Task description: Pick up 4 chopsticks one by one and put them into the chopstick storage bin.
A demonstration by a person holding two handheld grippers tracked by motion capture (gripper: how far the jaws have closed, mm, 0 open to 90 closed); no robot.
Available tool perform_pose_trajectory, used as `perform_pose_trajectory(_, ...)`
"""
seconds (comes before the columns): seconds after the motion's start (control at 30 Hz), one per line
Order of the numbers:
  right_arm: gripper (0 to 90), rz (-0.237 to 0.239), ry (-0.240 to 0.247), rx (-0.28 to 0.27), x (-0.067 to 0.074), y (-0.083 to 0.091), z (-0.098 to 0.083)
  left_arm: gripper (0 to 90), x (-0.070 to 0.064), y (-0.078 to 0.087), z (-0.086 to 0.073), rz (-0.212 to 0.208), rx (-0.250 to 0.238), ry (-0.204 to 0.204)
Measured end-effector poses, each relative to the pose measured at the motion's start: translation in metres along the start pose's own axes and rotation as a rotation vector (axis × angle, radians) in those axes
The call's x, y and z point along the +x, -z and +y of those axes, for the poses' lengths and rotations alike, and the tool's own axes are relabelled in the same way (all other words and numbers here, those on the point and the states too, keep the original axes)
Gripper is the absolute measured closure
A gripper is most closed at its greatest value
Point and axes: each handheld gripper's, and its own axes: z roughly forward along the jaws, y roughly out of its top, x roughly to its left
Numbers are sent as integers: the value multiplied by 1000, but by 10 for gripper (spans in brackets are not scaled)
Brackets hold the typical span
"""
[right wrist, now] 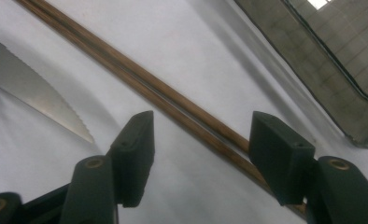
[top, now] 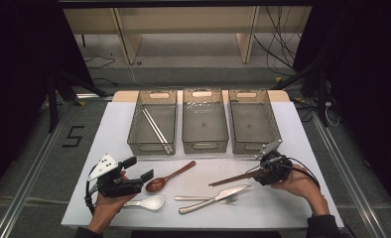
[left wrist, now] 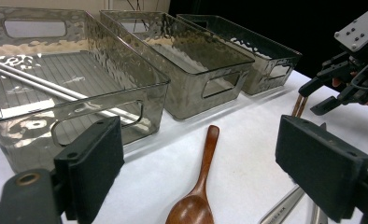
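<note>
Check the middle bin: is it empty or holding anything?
Empty. The middle bin shows only its bare ribbed floor in the high view, while the left bin holds metal chopsticks.

On our white rectangular desk (top: 114, 129) we list: three smoky clear plastic bins (top: 204, 127), brown wooden spoon (top: 169, 176), white plastic spoon (top: 148, 202), steel knife (top: 214, 198), steel fork (top: 203, 199), brown wooden chopsticks (top: 233, 178).

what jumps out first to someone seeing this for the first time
Three smoky clear bins stand in a row at the far side of the white table, and the left one holds a pair of metal chopsticks. In front lie a wooden spoon, a white spoon, a knife and a fork. The right gripper straddles wooden chopsticks with open jaws.
</note>
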Motion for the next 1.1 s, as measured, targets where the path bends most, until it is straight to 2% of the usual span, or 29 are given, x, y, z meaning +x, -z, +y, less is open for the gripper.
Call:
perform_pose_trajectory(0.37,489,-15,32,9,-1,-5,-5,146,0,0,0,-1,0,-2)
perform_pose_trajectory(0.7,523,-10,31,3,-4,-9,-8,146,0,0,0,-1,1,-2)
perform_pose_trajectory(0.83,554,-15,55,1,-3,-9,-8,146,0,0,0,-1,2,-3)
perform_pose_trajectory(1.03,614,11,56,15,-2,-9,-7,146,0,-1,0,-1,4,-4)
perform_pose_trajectory(1.1,618,22,63,39,-2,-8,-6,146,0,-1,0,-1,4,-5)
